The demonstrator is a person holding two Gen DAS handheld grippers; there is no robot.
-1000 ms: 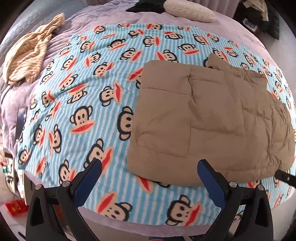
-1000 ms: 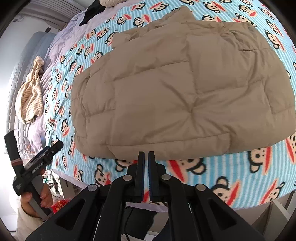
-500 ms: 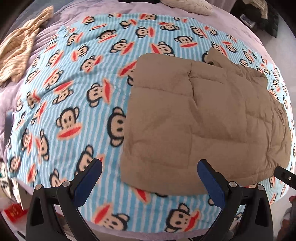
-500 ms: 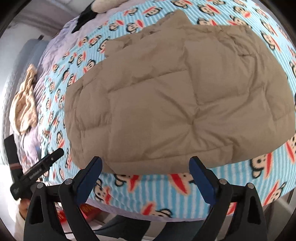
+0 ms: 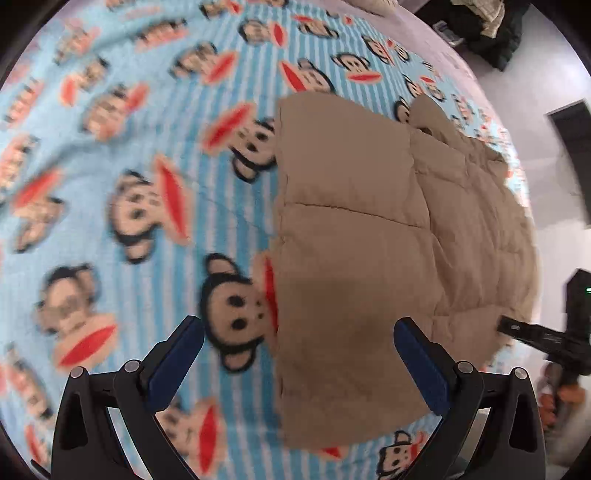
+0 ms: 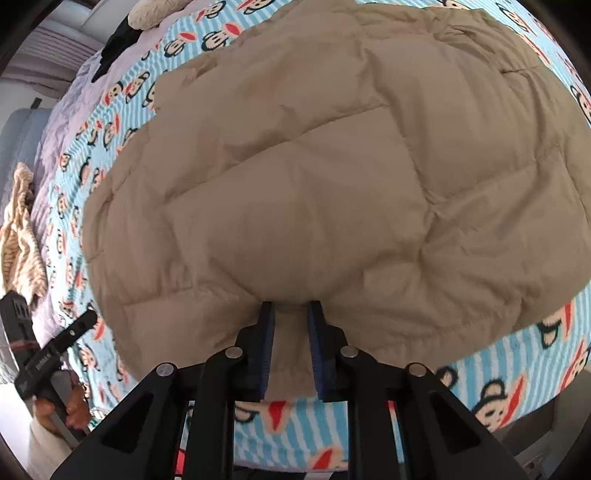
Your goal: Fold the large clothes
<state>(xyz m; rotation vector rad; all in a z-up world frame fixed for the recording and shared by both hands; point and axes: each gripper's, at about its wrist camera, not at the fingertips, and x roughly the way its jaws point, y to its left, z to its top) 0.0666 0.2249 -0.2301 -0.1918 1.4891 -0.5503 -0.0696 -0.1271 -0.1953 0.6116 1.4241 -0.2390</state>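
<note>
A tan quilted puffer jacket [image 5: 369, 229] lies folded flat on a bed blanket with a blue-striped monkey print [image 5: 129, 166]. My left gripper [image 5: 298, 328] hovers open over the jacket's near left edge, one blue pad over the blanket and the other over the jacket. In the right wrist view the jacket [image 6: 332, 166] fills the frame. My right gripper [image 6: 290, 321] is at its near hem, and its jaws are closing with a bunch of tan fabric pinched between the blue pads. The left gripper [image 6: 55, 354] also shows at the lower left there, held by a hand.
A striped beige garment [image 6: 18, 236] lies at the bed's left side on a lilac sheet. A pale pillow [image 6: 155, 11] and a dark item sit at the bed's far end. Dark clothes [image 5: 495, 26] are piled on the floor beyond the bed.
Both grippers have dropped closer to the jacket. The right gripper went from shut to wide open, then closed onto the jacket's near hem. The left gripper swung toward the jacket's left edge, staying open.
</note>
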